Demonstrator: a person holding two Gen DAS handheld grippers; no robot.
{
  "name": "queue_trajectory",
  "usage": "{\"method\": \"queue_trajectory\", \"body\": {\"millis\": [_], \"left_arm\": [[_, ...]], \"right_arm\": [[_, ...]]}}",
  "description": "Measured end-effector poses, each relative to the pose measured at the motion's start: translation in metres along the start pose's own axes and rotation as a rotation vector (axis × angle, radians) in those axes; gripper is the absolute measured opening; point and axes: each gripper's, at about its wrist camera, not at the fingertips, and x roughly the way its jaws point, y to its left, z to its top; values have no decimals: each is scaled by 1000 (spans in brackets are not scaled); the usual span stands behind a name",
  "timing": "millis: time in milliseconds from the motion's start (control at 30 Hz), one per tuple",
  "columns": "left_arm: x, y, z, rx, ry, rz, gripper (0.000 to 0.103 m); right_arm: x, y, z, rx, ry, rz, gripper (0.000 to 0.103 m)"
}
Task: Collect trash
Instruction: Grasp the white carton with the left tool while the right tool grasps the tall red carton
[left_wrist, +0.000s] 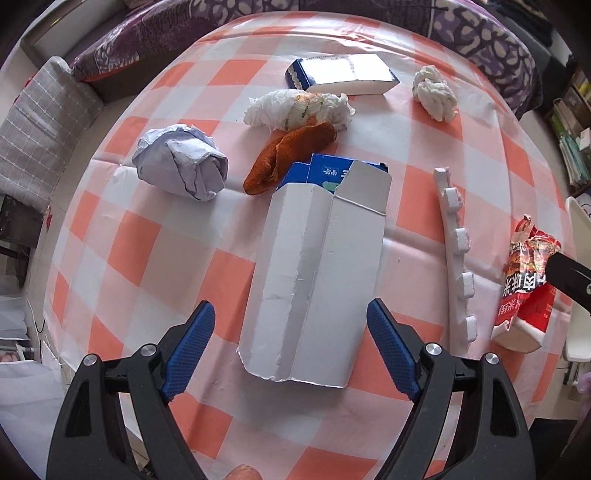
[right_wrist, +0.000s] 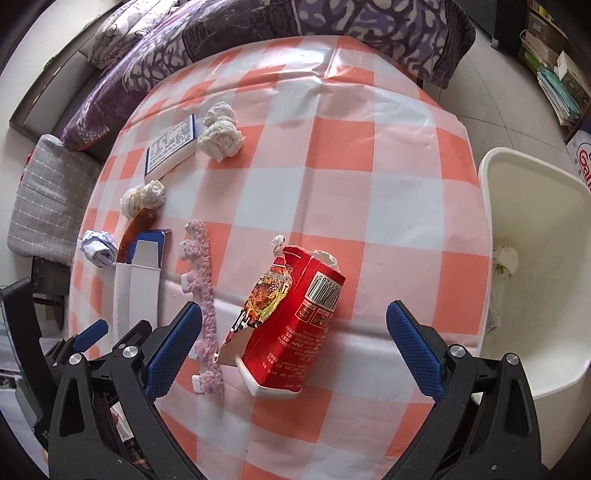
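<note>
Trash lay scattered on the orange-and-white checked tablecloth (left_wrist: 122, 254): a flattened white cardboard carton (left_wrist: 314, 288) between the spread, untouching jaws of the left gripper (left_wrist: 295, 350), and a torn red snack box (right_wrist: 291, 325) between the wide jaws of the right gripper (right_wrist: 295, 350). A white plastic bin (right_wrist: 535, 229) stood beside the table.

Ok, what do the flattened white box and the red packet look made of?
White box: thin coated cardboard, I think. It has sharp fold creases, torn fibrous edges and a slight sheen, with a blue printed outside. Red packet: looks like glossy printed card or laminated paper. It has folded panels, a ragged torn top and a pale inner lining.
</note>
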Motion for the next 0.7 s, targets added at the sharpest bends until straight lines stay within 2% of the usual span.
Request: {"method": "queue_trajectory", "body": {"millis": [200,233,300,333,400,533,567,667,700], "left_arm": [[9,7,-1,-42,33,-53,82],[10,8,-2,-43,34,-55,82],[11,8,-4,-42,35,-60,82],[11,7,-5,-42,34,-63,80],[10,7,-4,-43,27,-71,72],[7,7,-8,-50,7,-81,58],[5,6,-7,-57,-2,-92,56],[-5,11,-5,-82,-39,-143,39],[-10,13,-5,-91,-54,-159,37]], "right_arm": [[19,6,-2,42,19,26,93],[23,7,-5,42,23,29,90],[28,7,-6,44,36,35,72],[30,7,-7,45,39,37,70],[26,8,-8,25,6,31,53],[25,12,-7,-7,7,61,47],[24,13,-8,-19,2,61,47],[19,17,-7,-42,-15,71,47],[16,18,-7,-47,-25,72,47]]}}
